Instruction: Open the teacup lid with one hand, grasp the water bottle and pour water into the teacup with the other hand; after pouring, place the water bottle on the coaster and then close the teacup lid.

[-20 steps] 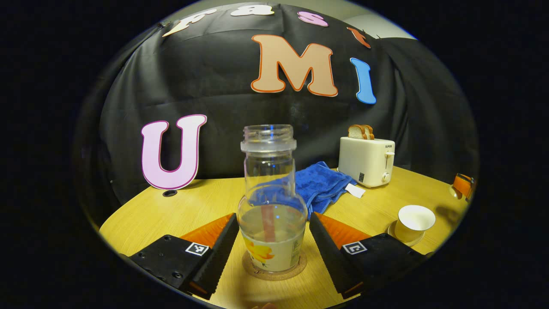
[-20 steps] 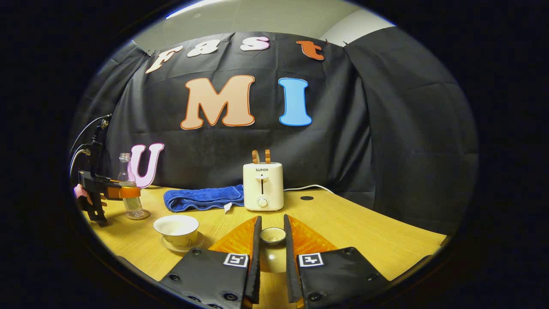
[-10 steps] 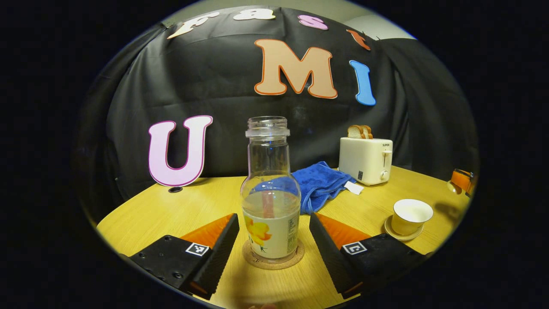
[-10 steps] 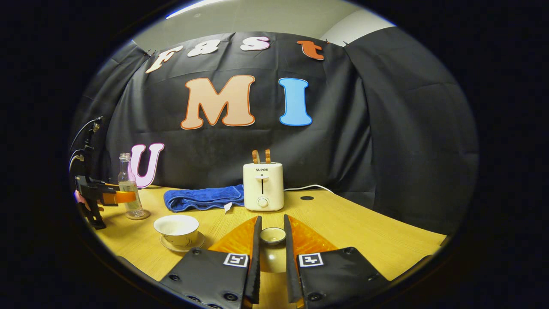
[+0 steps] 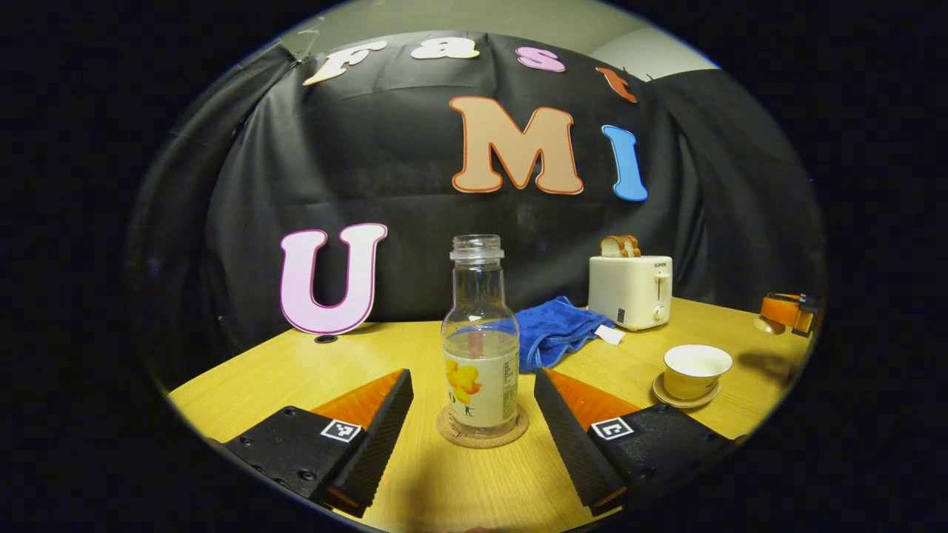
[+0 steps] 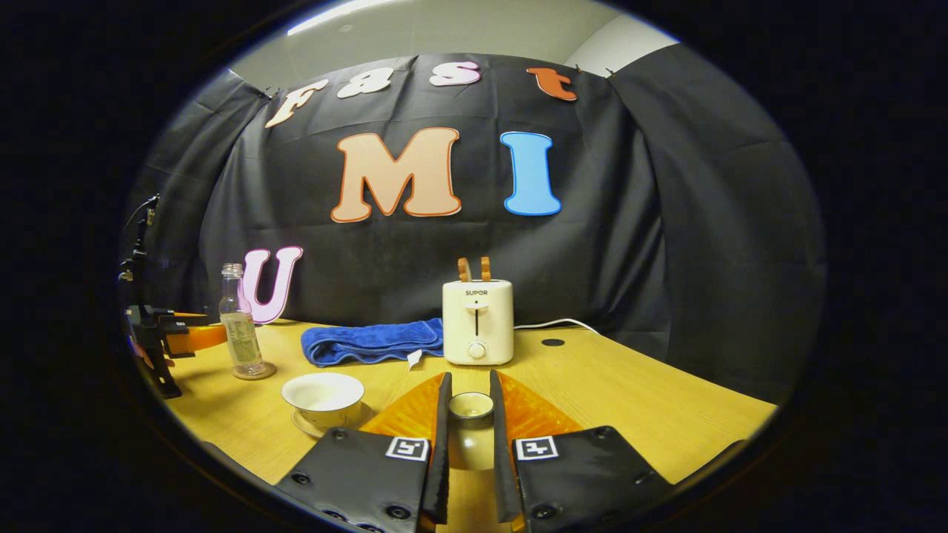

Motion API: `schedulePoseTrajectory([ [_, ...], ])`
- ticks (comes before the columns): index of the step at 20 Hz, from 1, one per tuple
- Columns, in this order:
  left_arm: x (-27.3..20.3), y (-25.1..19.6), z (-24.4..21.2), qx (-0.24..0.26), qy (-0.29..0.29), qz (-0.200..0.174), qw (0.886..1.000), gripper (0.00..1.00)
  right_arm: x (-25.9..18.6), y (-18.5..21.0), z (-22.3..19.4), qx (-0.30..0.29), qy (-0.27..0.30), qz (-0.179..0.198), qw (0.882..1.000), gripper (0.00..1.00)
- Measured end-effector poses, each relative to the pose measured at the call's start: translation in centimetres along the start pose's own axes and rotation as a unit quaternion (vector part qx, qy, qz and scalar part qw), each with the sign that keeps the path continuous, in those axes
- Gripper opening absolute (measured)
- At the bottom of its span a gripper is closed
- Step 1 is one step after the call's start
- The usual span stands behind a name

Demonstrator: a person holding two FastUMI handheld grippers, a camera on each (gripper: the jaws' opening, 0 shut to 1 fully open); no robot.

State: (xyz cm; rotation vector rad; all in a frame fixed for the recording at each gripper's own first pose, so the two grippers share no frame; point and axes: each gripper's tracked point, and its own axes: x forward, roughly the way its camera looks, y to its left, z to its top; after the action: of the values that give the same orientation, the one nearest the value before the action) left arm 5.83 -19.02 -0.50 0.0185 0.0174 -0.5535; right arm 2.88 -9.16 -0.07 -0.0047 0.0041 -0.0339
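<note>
The clear water bottle with a flower label stands upright on the round cork coaster. My left gripper is open, its fingers either side of the bottle and apart from it. The white teacup sits uncovered on its saucer to the right. My right gripper is shut on the teacup lid, held above the table. From the right gripper view, the teacup lies left of the fingers, and the bottle and left gripper are farther left.
A white toaster with two bread slices stands at the back by the wall, a cable trailing off it. A folded blue towel lies to its left, behind the teacup. The wooden table curves away at the right.
My left gripper has drawn back from the bottle, which stays upright on the coaster and looks smaller now. The right gripper, still holding the lid, has shifted slightly.
</note>
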Motion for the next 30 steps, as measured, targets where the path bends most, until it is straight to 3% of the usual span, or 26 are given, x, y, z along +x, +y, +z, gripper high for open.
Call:
schedulePoseTrajectory([
  [6, -3.0, 3.2, 0.1, -0.011, -0.018, 0.080, 0.997, 0.98, 2.5, 4.2, -0.2, 0.002, 0.002, 0.058, 0.998, 0.28],
  [14, -5.3, 5.8, 0.2, -0.011, -0.018, 0.161, 0.987, 0.96, 4.3, 11.8, -0.6, 0.007, 0.008, 0.185, 0.983, 0.28],
  [19, -5.3, 5.5, 0.2, -0.011, -0.018, 0.163, 0.986, 0.96, 3.9, 15.1, -0.6, 0.008, 0.011, 0.240, 0.971, 0.28],
  [30, -5.2, 5.3, 0.1, -0.011, -0.019, 0.158, 0.987, 0.96, 4.8, 16.3, -2.5, -0.007, 0.071, 0.256, 0.964, 0.29],
])
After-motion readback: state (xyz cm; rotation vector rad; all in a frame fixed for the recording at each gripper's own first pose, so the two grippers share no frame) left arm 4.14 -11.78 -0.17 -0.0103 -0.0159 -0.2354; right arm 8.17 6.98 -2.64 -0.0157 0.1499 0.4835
